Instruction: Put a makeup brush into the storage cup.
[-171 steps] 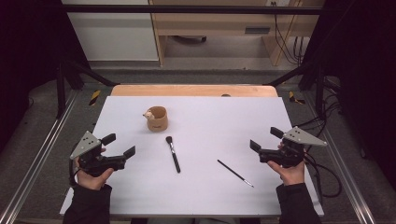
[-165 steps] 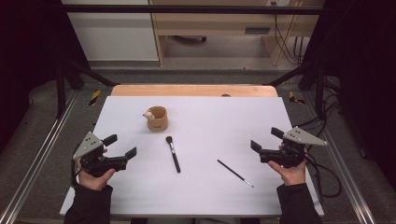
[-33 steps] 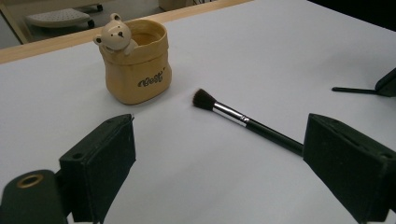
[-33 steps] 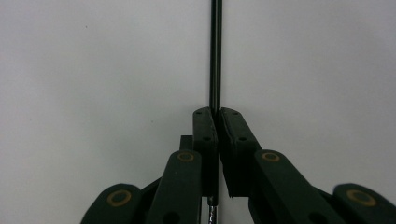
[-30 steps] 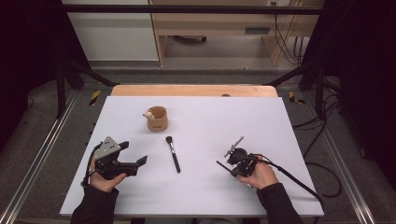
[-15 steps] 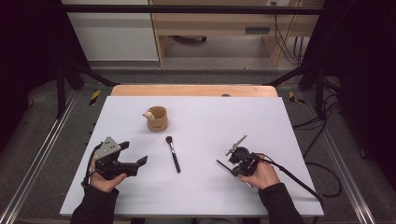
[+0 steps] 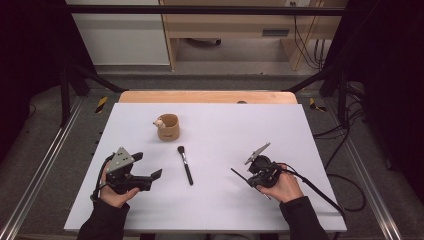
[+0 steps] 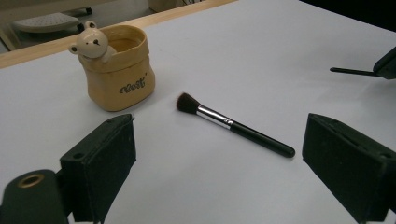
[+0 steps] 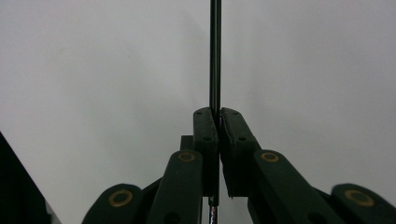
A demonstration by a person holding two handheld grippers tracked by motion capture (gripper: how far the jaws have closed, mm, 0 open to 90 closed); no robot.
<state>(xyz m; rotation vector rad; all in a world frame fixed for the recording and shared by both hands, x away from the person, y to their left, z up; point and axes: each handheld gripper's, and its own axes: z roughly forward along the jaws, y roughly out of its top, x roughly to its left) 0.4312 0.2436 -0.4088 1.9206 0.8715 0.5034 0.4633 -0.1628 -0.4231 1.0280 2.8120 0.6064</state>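
A thin black brush [image 9: 215,56] lies on the white table [image 7: 220,125], and my right gripper [image 9: 218,114] is shut on its handle. In the high view the right gripper [image 7: 254,175] points down at the table's front right, with the brush's end [image 7: 239,175] sticking out to its left. A thicker makeup brush [image 7: 185,165] with a black handle lies at the middle. A tan cup with a bear figure [image 7: 167,127] stands behind it. My left gripper [image 7: 148,165] is open at the front left, facing the makeup brush [image 8: 233,125] and the cup [image 8: 119,77].
A wooden strip [image 7: 207,96] runs along the table's far edge. Metal frame rails [image 7: 45,165] flank the table, and cables [image 7: 345,192] trail on the floor at the right.
Since the earliest frames both hands have moved inward, and the right gripper has gone from open near the right edge to shut on the thin brush. Nothing has moved over the last second.
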